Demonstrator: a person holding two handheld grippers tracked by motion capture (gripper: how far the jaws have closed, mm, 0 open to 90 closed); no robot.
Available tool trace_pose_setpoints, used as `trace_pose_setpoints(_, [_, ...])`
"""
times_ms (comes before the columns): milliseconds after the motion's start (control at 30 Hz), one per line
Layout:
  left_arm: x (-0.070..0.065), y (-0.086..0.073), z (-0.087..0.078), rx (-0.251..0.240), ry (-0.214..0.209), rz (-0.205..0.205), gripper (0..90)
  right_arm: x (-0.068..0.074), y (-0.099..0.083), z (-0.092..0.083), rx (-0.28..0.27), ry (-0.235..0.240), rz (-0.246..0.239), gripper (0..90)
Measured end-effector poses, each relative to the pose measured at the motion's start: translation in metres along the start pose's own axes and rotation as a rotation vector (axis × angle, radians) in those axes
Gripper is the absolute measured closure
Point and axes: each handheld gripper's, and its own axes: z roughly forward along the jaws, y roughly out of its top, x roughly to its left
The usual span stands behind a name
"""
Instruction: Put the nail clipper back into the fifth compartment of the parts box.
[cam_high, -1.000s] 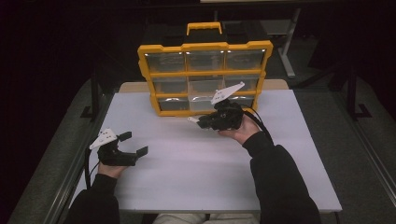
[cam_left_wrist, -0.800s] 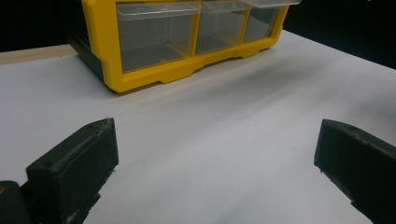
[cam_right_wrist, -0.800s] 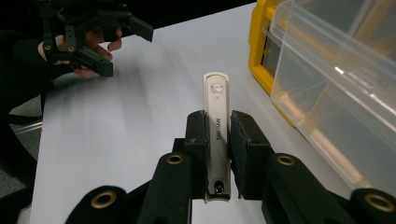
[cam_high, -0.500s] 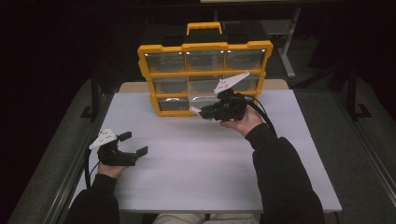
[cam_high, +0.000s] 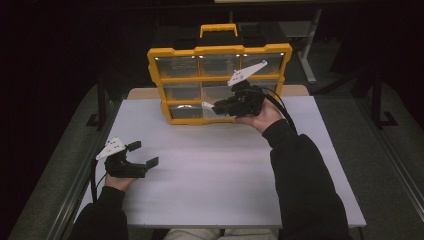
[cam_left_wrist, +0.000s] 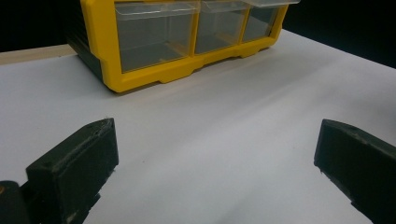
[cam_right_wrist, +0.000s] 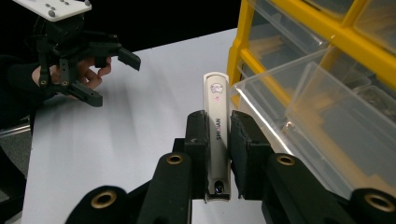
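the right gripper (cam_right_wrist: 217, 154) is clenched on a nail clipper (cam_right_wrist: 217, 140), its two black jaws pressing the clipper's flat sides near the lower end. the clipper is silver-white, with lettering down its length and a small sticker near its top end, which sticks out past the jaws. in the high view this gripper (cam_high: 216, 106) is held up off the tabletop (cam_high: 210, 170) in front of the organizer (cam_high: 220, 50), at the bottom row of drawers, with the clipper (cam_high: 207, 105) showing as a pale sliver pointing left.

the organizer is a yellow case with a handle on top and clear drawers in rows, standing upright at the far edge of the tabletop, about midway along it. in the right gripper view one clear drawer (cam_right_wrist: 327, 116) is pulled out of the yellow frame, and the clipper's tip is just beside the drawer's near corner; i cannot tell whether they touch. what lies in the drawers is too blurred to name.

the left gripper (cam_high: 145, 155) is released, its jaws spread wide with nothing between them. it sits low near the left edge of the tabletop, towards the near corner, well apart from the organizer, and points at the organizer (cam_left_wrist: 187, 42). the left hand (cam_right_wrist: 88, 72) shows behind its frame in the right gripper view.
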Motion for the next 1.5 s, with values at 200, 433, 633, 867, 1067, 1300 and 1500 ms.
trace_pose_setpoints(200, [0.000,-0.001,0.002,0.014,-0.005,0.005,0.0,-0.004,0.010,-0.006,0.012,-0.012,-0.005,76.6])
trace_pose_setpoints(433, [0.000,-0.001,0.001,0.009,-0.006,-0.002,0.0,-0.011,0.023,-0.012,0.010,-0.038,-0.010,76.6])
trace_pose_setpoints(633, [0.000,-0.001,0.001,0.010,-0.006,-0.002,0.0,-0.018,0.029,-0.011,0.018,-0.054,0.004,76.6])
trace_pose_setpoints(867, [0.002,0.000,0.002,-0.003,-0.011,-0.016,0.0,-0.029,0.032,-0.006,0.017,-0.070,0.033,76.6])
trace_pose_setpoints(1067, [0.003,0.000,0.002,-0.005,-0.017,-0.012,0.0,-0.040,0.033,0.003,0.049,-0.097,0.057,76.6])
trace_pose_setpoints(1300, [0.003,0.000,0.002,-0.002,-0.021,-0.011,0.0,-0.049,0.027,0.016,0.105,-0.125,0.080,76.3])
trace_pose_setpoints(1500, [0.003,-0.001,0.003,0.002,-0.025,-0.017,0.0,-0.049,0.024,0.019,0.096,-0.149,0.083,56.4])
